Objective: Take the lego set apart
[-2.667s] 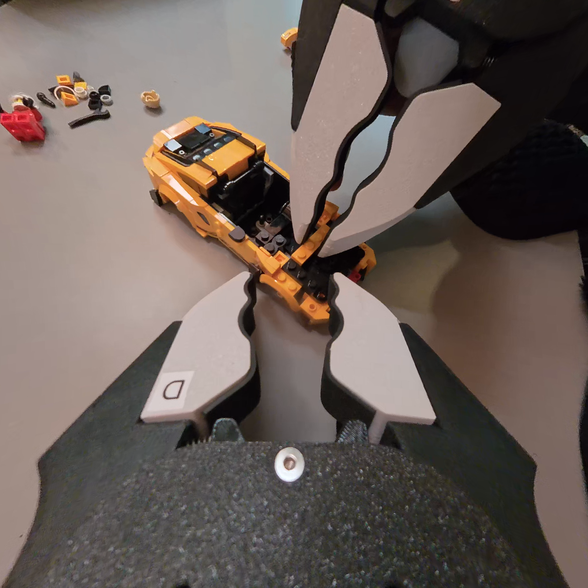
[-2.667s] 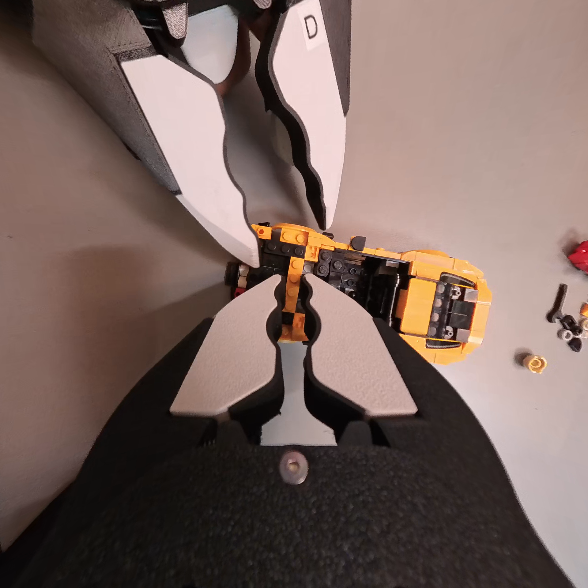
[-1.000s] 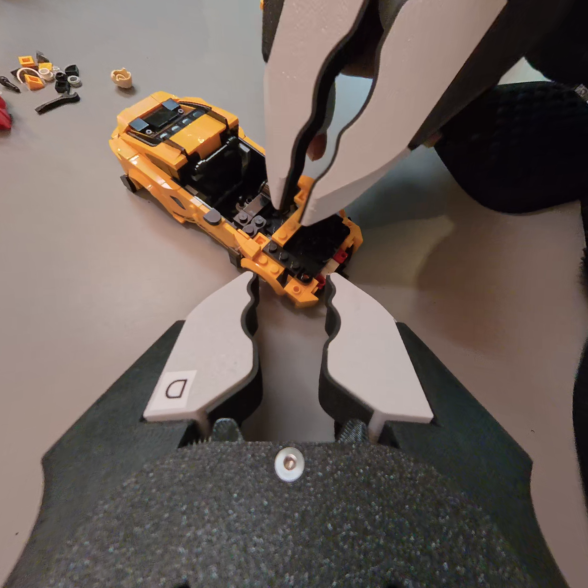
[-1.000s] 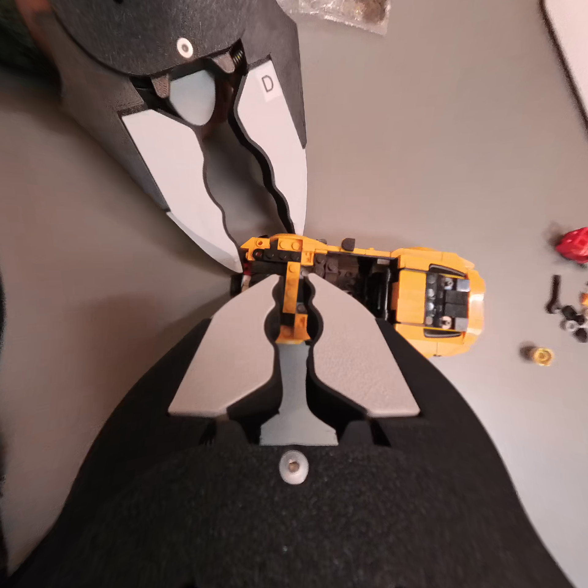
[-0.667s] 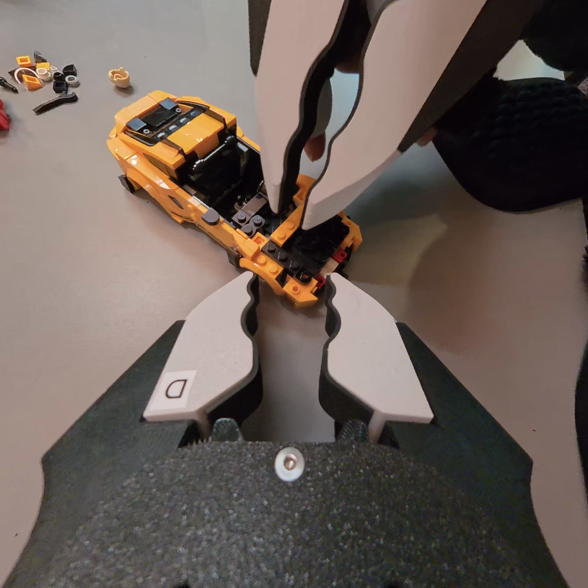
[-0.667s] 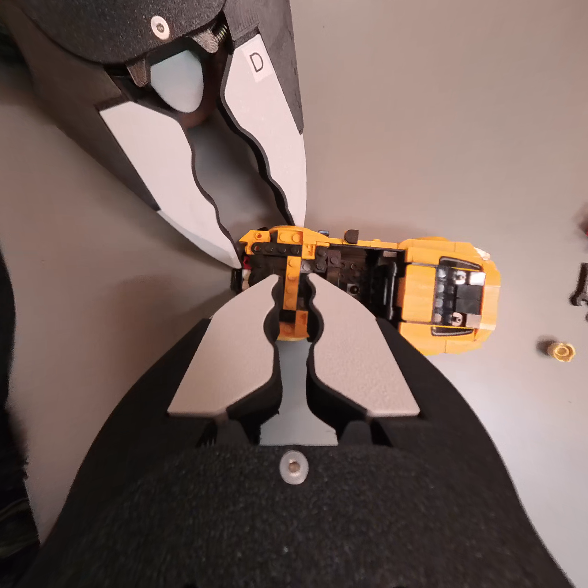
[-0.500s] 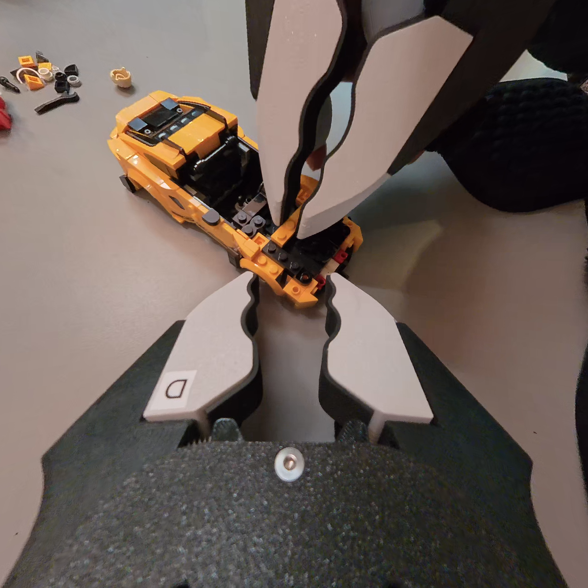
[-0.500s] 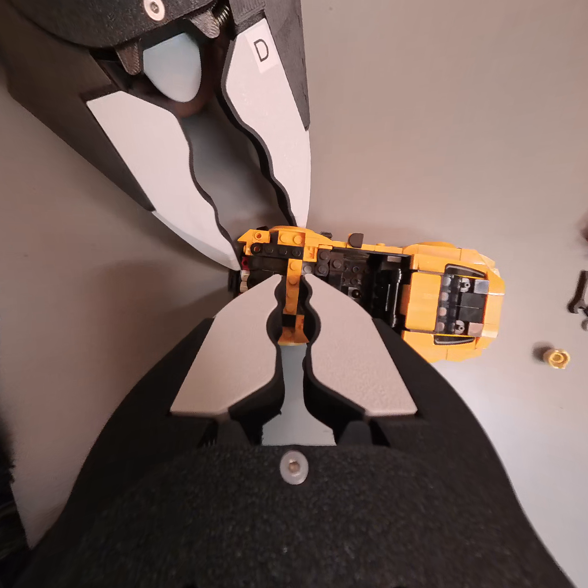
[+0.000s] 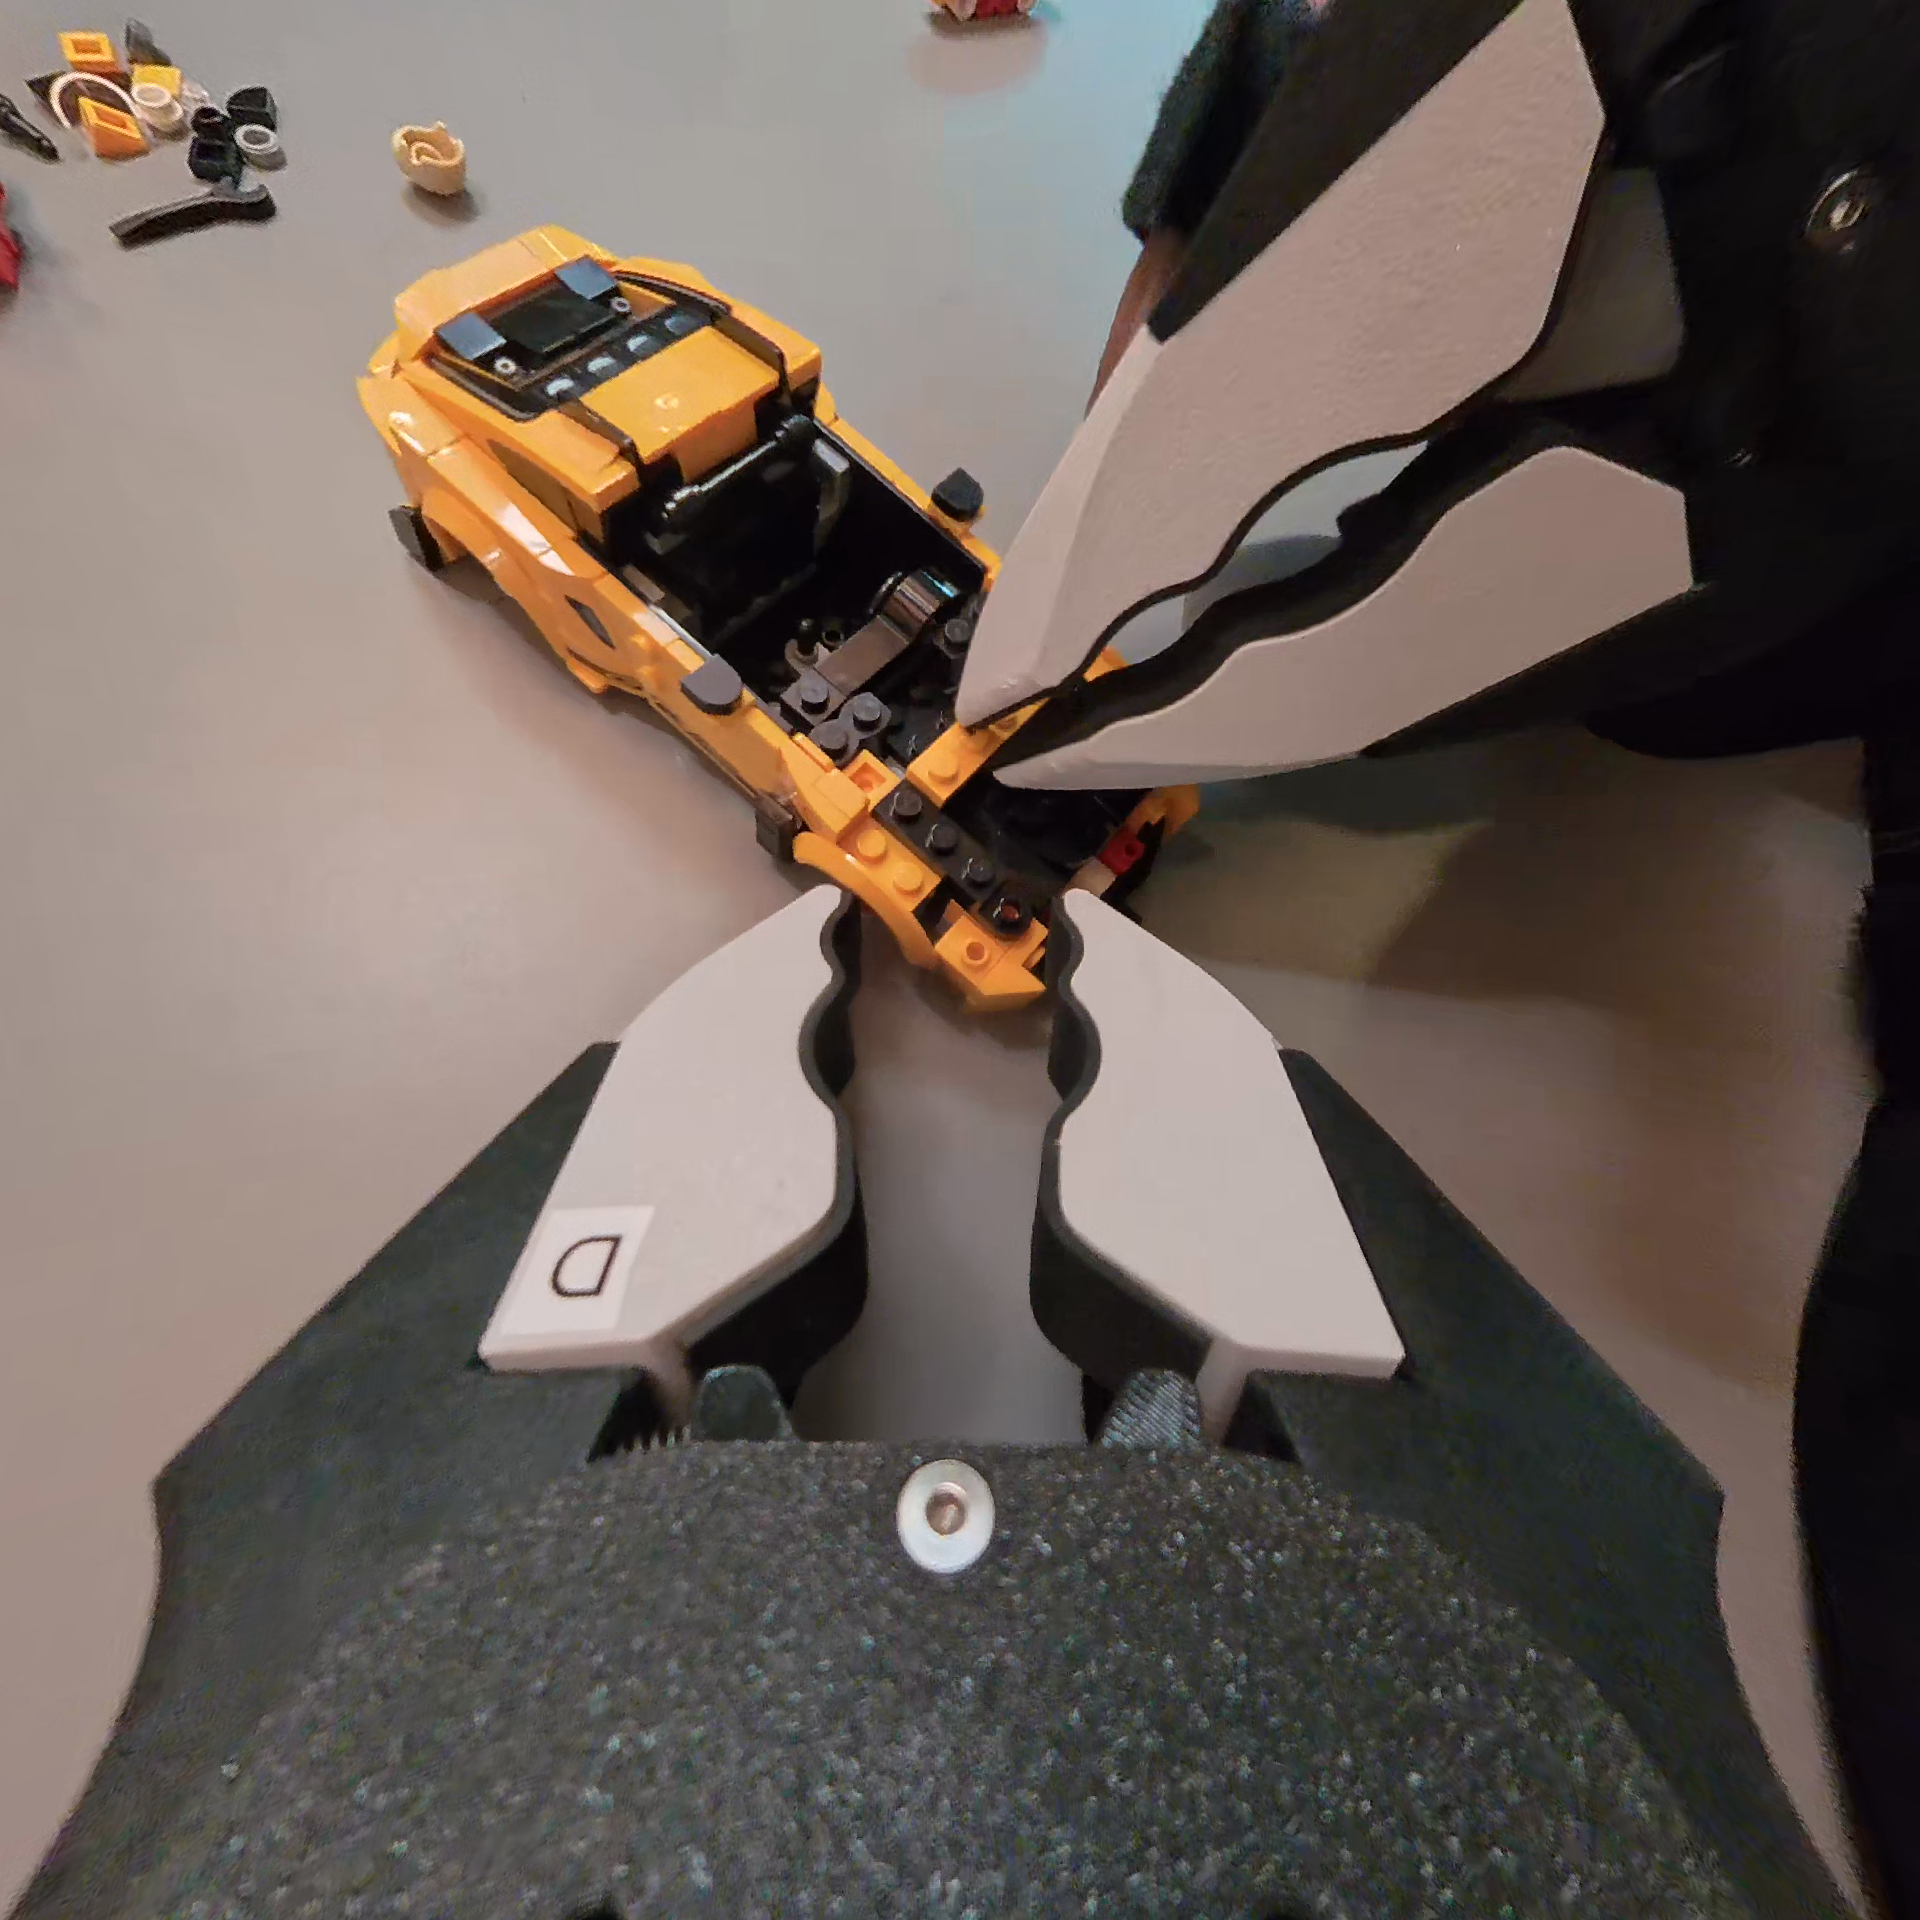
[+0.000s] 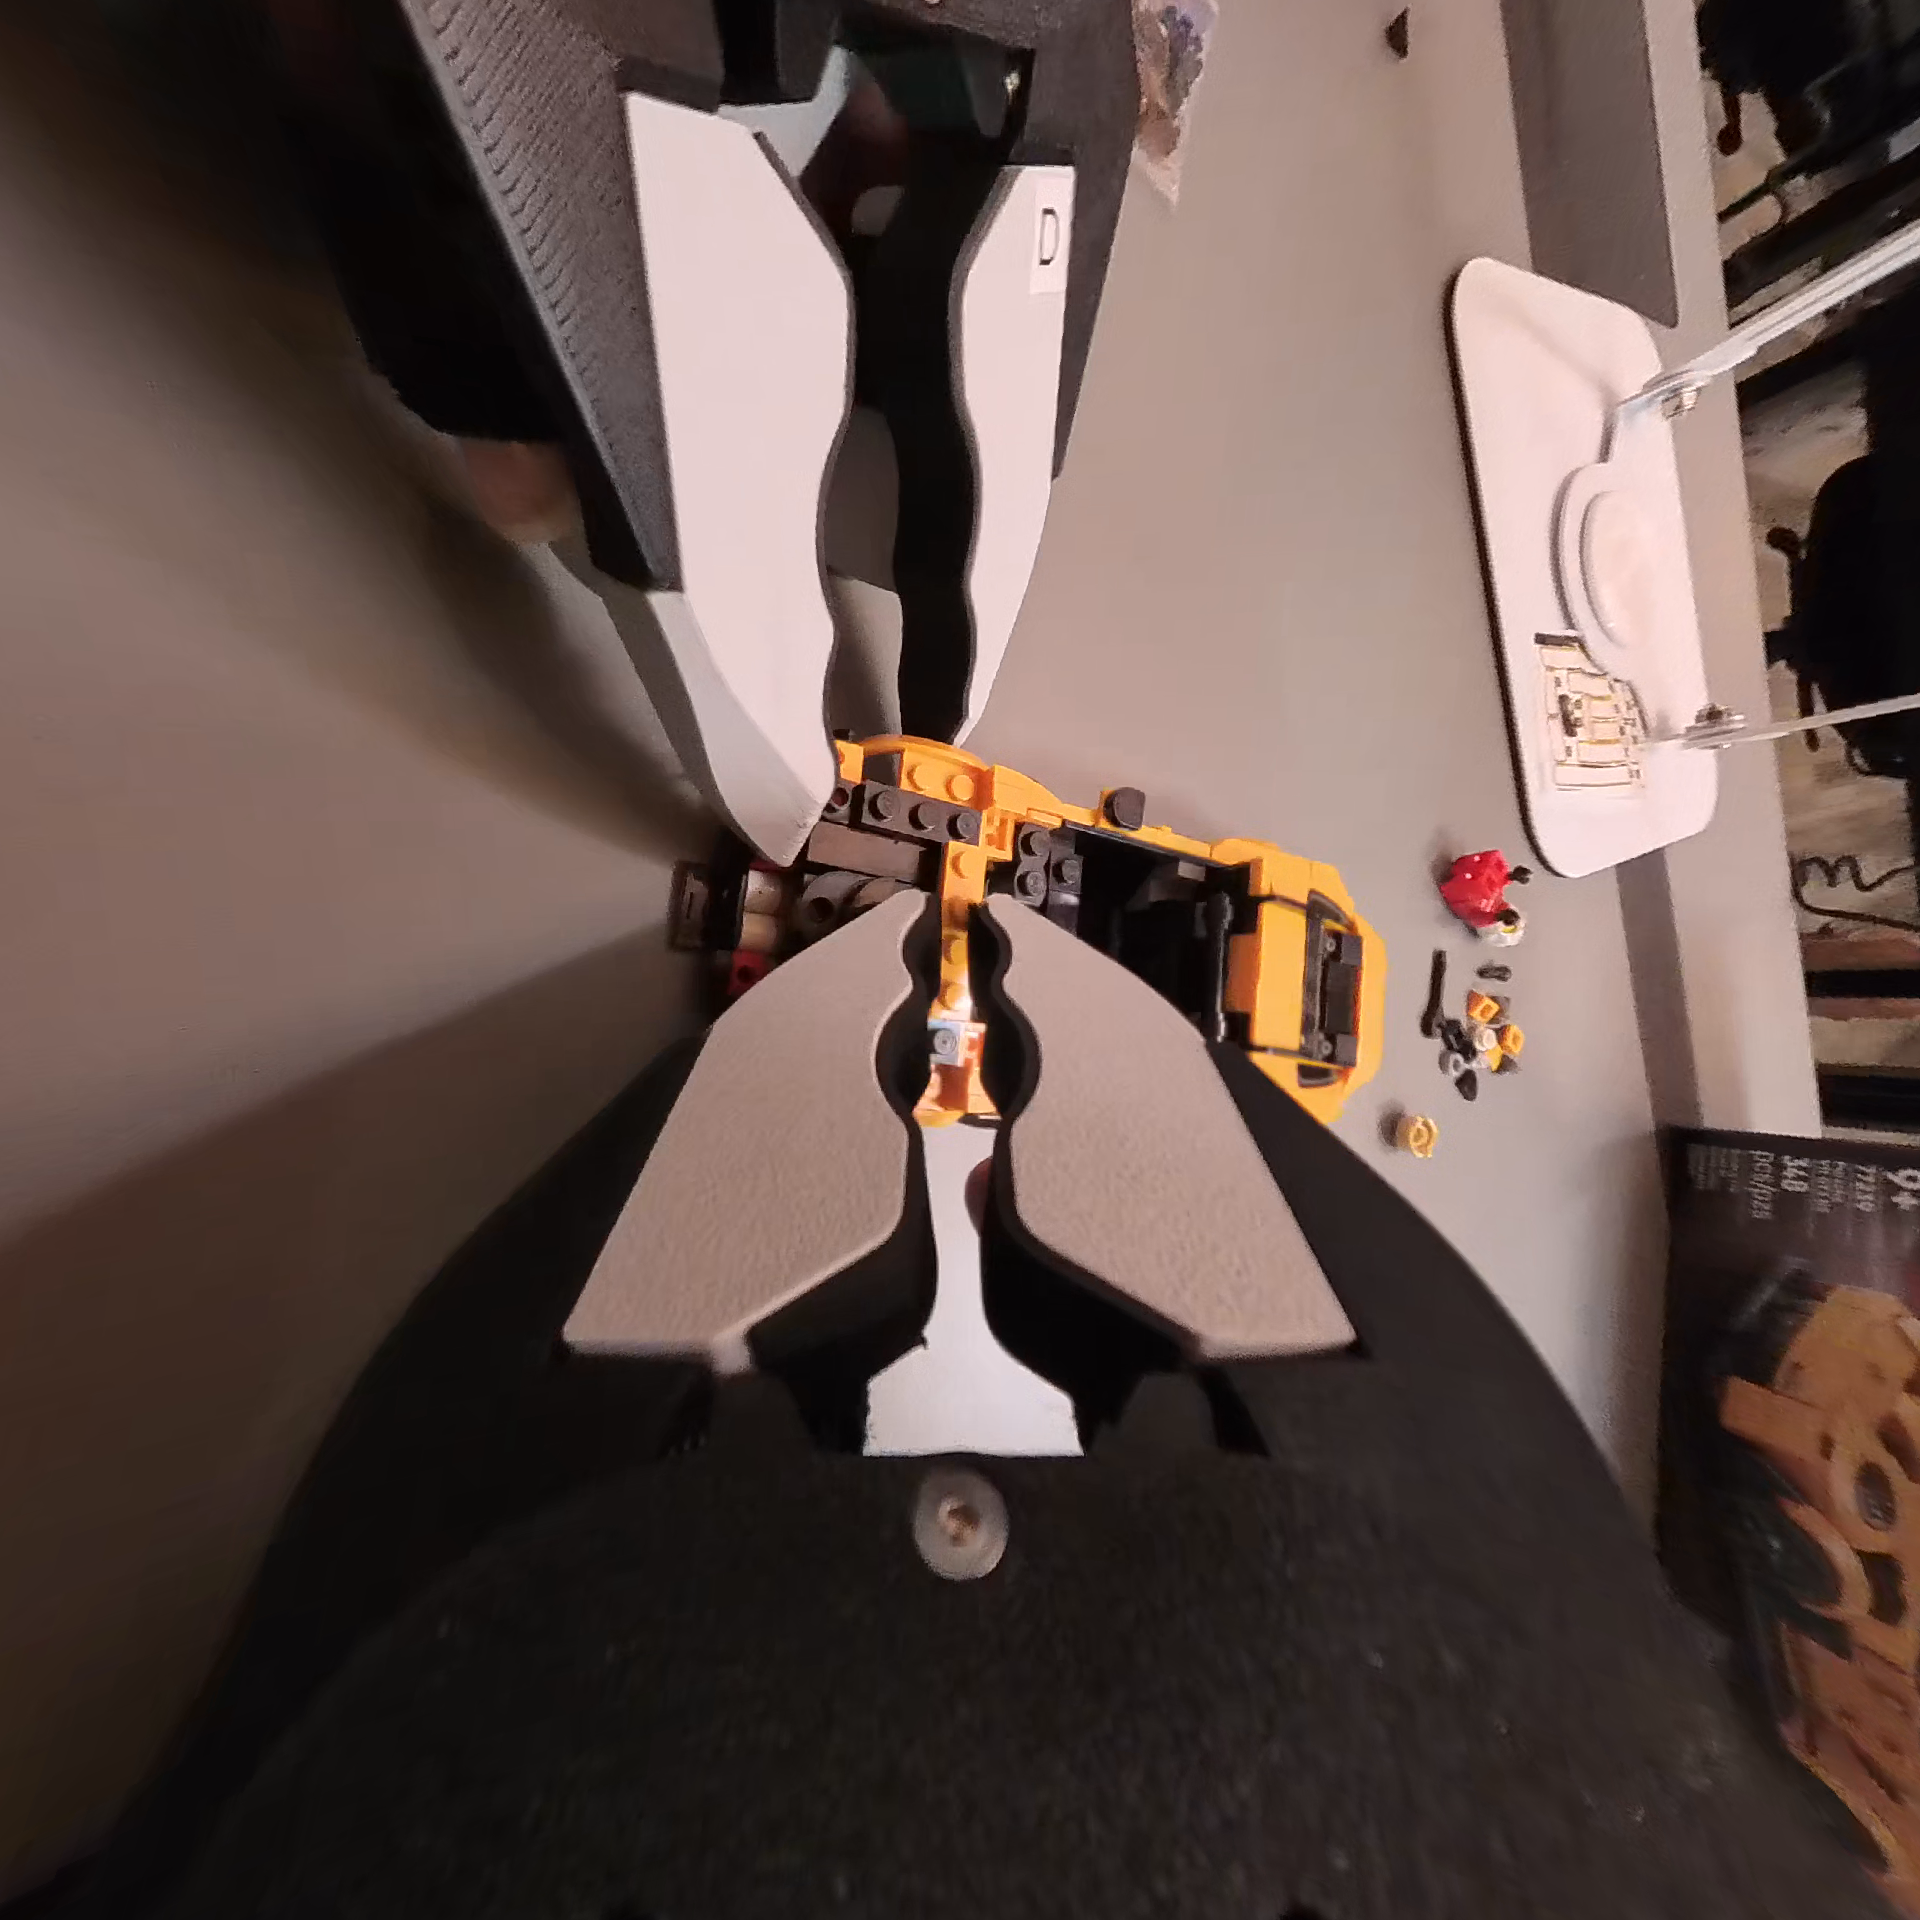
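An orange and black lego car (image 9: 644,416) lies on the grey table with its roof off and its black interior showing. My left gripper (image 9: 951,914) is shut on the car's near end and holds it down. My right gripper (image 9: 1003,743) comes in low from the upper right and is shut on an orange strip of bricks (image 10: 956,966) that runs across the car's top. In the right wrist view my right gripper (image 10: 954,914) pinches this strip, whose near end is tilted up off the car (image 10: 1278,935). The left gripper (image 10: 883,790) shows above it.
A heap of small loose pieces (image 9: 166,114) and a tan piece (image 9: 428,158) lie beyond the car. A red piece (image 10: 1475,883), a yellow round piece (image 10: 1413,1132), a white board (image 10: 1558,520) and a dark box (image 10: 1808,1351) are to the right. Both grippers' tips are close together, under 4 cm apart. The tan piece (image 9: 428,158) is about 20 cm from both grippers' fingertips. Seen from the right wrist view (image 10: 1418,1131) as well.
My right gripper has swung from steeply upright to a low angle at the right, still shut on the orange strip, whose near end has lifted. My left gripper has kept its hold.
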